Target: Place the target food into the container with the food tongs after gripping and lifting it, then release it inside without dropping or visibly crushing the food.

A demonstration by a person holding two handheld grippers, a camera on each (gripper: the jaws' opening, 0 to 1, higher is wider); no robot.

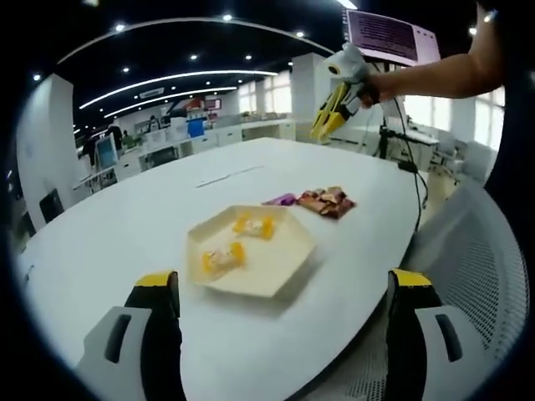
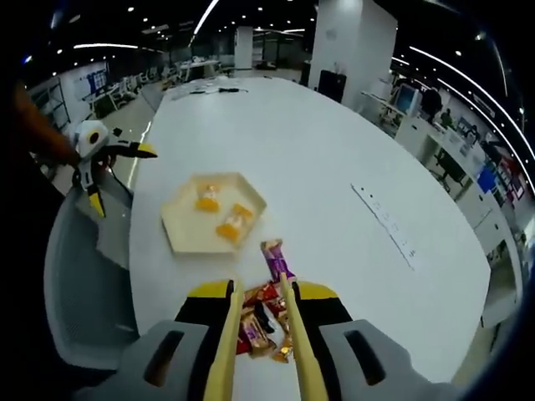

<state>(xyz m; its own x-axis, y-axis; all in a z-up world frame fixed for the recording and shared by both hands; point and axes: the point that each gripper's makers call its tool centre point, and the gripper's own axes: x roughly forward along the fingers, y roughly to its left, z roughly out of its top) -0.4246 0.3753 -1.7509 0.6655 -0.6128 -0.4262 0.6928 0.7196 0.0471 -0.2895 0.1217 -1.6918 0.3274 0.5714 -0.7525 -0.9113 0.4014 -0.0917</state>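
A cream hexagonal tray on the white table holds two yellow wrapped snacks. Beside it lie a purple snack and a pile of red-brown wrapped snacks. My right gripper is shut on yellow food tongs. The tong arms stand apart over the pile, holding nothing. My left gripper is open and empty, near the table edge in front of the tray.
The big white oval table has a strip of markings on it. A mesh chair stands at the table's edge. A person's arm holds the right gripper. Desks and monitors line the background.
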